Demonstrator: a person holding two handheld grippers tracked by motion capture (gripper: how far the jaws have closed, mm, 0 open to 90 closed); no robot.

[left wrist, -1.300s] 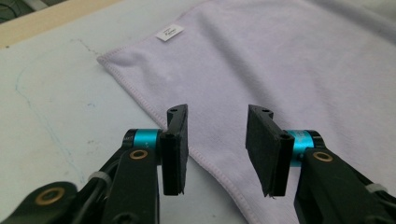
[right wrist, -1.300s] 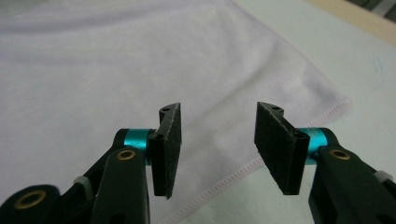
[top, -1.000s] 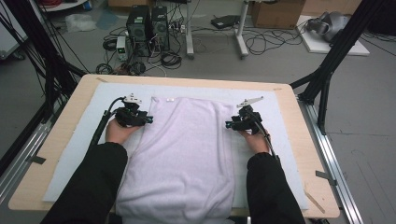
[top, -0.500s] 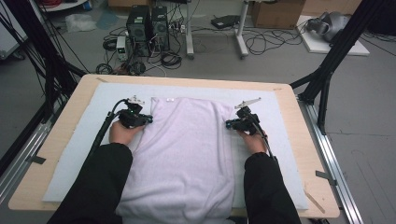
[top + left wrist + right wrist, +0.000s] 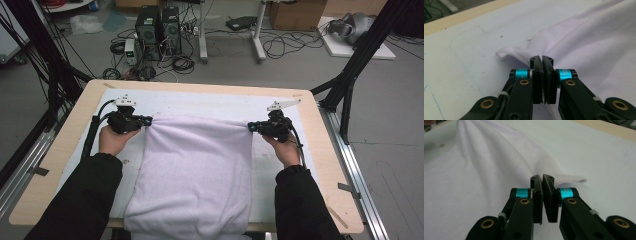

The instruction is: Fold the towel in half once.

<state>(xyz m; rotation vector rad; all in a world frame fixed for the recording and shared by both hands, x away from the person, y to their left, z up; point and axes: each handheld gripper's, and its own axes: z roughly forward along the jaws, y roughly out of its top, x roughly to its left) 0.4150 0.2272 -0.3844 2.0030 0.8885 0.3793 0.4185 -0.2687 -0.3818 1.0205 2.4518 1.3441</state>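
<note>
While the pale lilac cloth [image 5: 192, 170] lies spread down the middle of the surface [image 5: 320, 165], its far edge is pinched at both corners and lifted a little off the light mat [image 5: 210, 102]. The left gripper [image 5: 146, 120] holds the far left corner; in the left gripper view its jaws are pressed together on the stitched hem of the cloth [image 5: 584, 37], which runs between the pads and comes out below them. The left gripper [image 5: 542, 60] points across the mat, and a loose flap of hem sticks out just to the left of the jaw tips. The right gripper [image 5: 251, 127] holds the far right corner in the same way; in the right gripper view the right gripper [image 5: 542, 178] is clamped on the hem, with folds of cloth [image 5: 474, 182] running away to the upper left. Between the two grippers the far edge hangs fairly taut. The near end of the cloth drapes over the near edge of the surface, between the person's dark sleeves. Each hand is just outside the cloth's side edge.
</note>
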